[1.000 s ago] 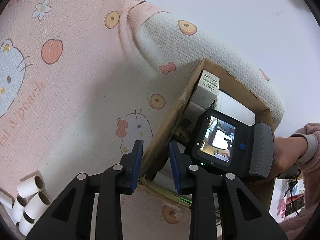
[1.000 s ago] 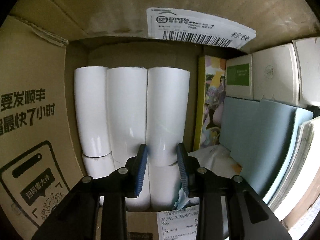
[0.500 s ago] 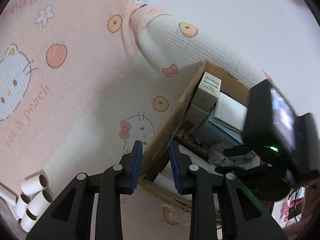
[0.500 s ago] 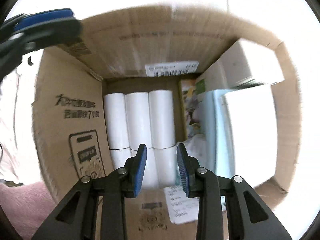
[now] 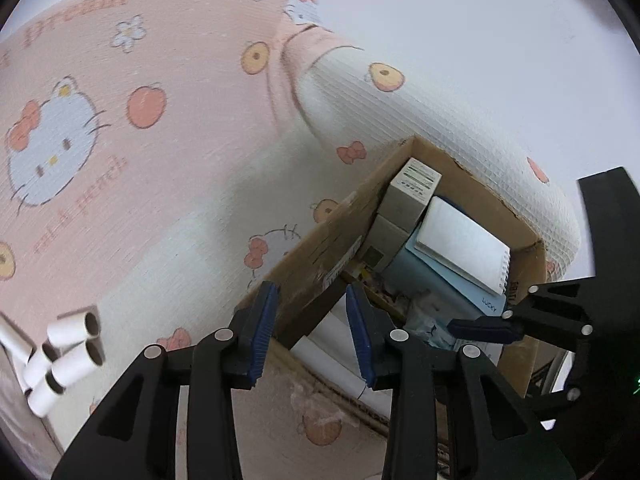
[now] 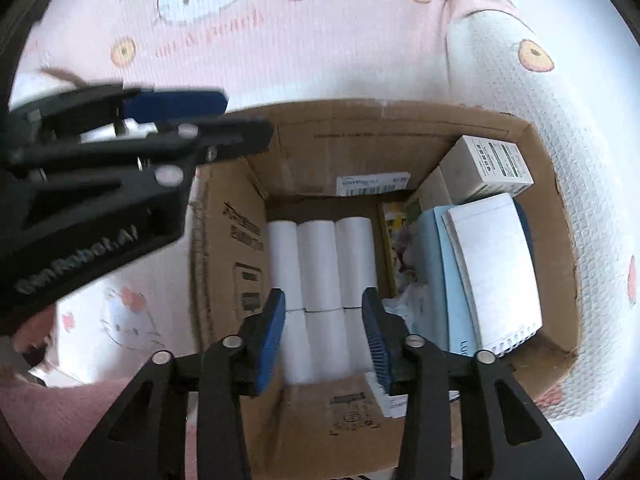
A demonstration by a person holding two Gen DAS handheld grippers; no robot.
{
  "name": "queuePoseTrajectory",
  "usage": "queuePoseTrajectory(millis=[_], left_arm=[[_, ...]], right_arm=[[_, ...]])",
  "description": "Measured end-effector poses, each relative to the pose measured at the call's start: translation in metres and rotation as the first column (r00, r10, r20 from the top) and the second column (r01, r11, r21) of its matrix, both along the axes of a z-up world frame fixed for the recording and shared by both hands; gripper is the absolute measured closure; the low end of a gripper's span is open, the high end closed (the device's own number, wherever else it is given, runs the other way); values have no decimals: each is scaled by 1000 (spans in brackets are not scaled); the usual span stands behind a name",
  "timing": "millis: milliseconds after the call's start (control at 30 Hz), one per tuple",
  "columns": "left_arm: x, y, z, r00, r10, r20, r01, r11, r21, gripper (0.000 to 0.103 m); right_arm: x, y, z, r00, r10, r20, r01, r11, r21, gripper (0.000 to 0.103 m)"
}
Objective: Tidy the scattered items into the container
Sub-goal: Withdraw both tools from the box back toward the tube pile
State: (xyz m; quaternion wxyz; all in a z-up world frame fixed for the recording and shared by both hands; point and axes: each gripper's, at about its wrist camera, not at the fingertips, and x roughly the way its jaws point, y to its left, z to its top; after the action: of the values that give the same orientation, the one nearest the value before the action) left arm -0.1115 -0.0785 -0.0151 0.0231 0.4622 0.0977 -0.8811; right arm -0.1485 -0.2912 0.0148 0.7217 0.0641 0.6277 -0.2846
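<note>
An open cardboard box sits on a pink Hello Kitty blanket. Inside lie several white paper rolls in rows, with small boxes, a blue folder and a white notepad to their right. My right gripper is open and empty, above the rolls. My left gripper is open and empty, over the box's near wall. Several loose white rolls lie on the blanket at the far left of the left wrist view. Each gripper shows in the other's view.
The blanket drapes over a raised rounded edge behind the box. A white wall stands beyond it. The box's flaps stand open on all sides.
My right gripper has risen out of the box and now looks down on it from above. My left gripper has shifted little; the loose rolls stay put.
</note>
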Motion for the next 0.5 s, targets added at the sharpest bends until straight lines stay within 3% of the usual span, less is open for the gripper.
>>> queuePoseTrajectory(millis=[167, 233, 267, 300, 500], left_arm=[[18, 7, 2, 1000, 23, 20, -22, 999, -27, 62], [27, 10, 5, 1000, 27, 13, -27, 998, -53, 60], [33, 11, 6, 999, 39, 0, -39, 997, -66, 59], [39, 11, 8, 999, 51, -10, -52, 996, -72, 54], [67, 4, 18, 995, 78, -58, -81, 995, -55, 50]], right_arm=[[-5, 11, 16, 995, -29, 94, 35, 998, -53, 61], [-6, 18, 22, 989, -18, 145, 24, 999, -44, 47], [-5, 23, 26, 987, 0, 158, 7, 999, -45, 46], [-3, 28, 26, 989, 18, 147, -9, 998, -64, 46], [7, 60, 44, 985, 89, 146, -72, 990, -120, 40]])
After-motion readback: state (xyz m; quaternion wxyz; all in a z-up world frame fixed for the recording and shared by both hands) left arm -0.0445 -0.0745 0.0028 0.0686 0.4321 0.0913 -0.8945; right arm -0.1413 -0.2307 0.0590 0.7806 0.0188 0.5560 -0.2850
